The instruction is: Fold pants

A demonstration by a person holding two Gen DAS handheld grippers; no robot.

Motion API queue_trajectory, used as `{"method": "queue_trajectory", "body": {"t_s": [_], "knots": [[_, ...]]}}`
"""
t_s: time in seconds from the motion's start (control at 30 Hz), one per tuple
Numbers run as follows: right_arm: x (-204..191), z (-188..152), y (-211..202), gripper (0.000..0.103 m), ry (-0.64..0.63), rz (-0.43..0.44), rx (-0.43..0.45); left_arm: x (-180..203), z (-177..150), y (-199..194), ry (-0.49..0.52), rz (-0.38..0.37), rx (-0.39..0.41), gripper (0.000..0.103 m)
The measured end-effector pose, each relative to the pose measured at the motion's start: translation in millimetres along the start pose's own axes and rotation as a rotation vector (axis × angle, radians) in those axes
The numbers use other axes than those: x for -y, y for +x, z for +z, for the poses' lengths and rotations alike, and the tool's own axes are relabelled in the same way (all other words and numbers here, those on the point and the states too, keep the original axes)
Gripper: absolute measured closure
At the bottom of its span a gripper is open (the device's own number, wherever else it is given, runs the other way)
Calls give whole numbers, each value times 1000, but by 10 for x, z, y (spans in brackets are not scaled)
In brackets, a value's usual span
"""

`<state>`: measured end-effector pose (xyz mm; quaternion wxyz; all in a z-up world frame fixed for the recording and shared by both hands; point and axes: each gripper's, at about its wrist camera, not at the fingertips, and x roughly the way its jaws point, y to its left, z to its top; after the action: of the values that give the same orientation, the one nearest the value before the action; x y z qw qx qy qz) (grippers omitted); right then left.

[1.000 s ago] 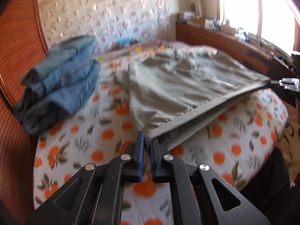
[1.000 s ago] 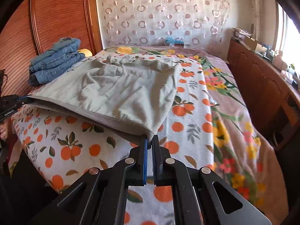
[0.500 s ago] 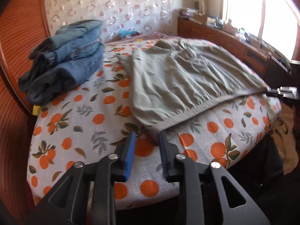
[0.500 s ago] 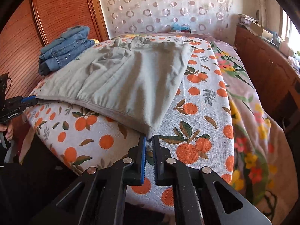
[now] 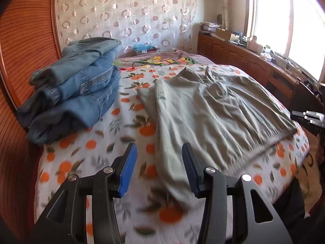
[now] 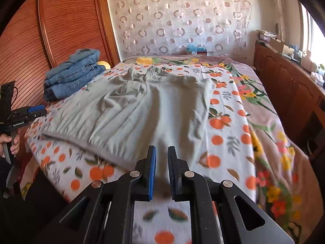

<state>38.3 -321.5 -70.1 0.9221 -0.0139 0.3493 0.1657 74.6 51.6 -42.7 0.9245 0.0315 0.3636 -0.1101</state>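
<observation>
Grey-green pants (image 5: 203,109) lie spread flat on the orange-print bedspread (image 5: 85,146), waistband along the bed's near edge; they also show in the right wrist view (image 6: 142,109). My left gripper (image 5: 159,156) is open wide above the pants' near left corner, holding nothing. It also shows at the left edge of the right wrist view (image 6: 38,109). My right gripper (image 6: 161,158) is open a little above the waistband's right end, with no cloth between its fingers. Its tip shows at the right edge of the left wrist view (image 5: 306,114).
A stack of folded blue jeans (image 5: 75,93) sits on the bed's left side by the wooden wardrobe (image 6: 61,30). A floral blanket (image 6: 270,126) covers the bed's right part. A wooden cabinet (image 6: 288,85) runs along the right wall under the window.
Both grippers have let go of the waistband and opened, the left one wide. The pants dropped from being held taut to lying flat on the bed. Both grippers drew back a little.
</observation>
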Motion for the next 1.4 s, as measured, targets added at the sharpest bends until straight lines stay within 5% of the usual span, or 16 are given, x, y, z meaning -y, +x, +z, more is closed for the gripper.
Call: {"method": "queue_trajectory", "body": {"t_s": [0.2,0.3,0.47,0.83,1.03,1.07,1.3,1.4], "knots": [[-22,-5,273,91,-9,-32,-42,-54,346,389,17,-18,-19,56],[-25,-13,361,91,-7,-49,-69,-77,508,591,23,-4,-46,64],[-60,-36,349,89,-16,-61,-32,-78,715,913,34,26,-101,76],[-49,-150,308,88,-38,-73,23,-181,894,1350,-16,106,-186,77],[-44,-171,300,88,-44,-71,33,-207,881,1411,-34,63,-208,81],[-41,-173,300,88,-46,-71,33,-196,877,1418,-20,70,-210,95],[-44,-186,288,88,-53,-72,37,-229,991,1218,88,262,-122,102],[-48,-189,290,88,-53,-74,36,-250,1017,1175,77,206,-126,102]]}}
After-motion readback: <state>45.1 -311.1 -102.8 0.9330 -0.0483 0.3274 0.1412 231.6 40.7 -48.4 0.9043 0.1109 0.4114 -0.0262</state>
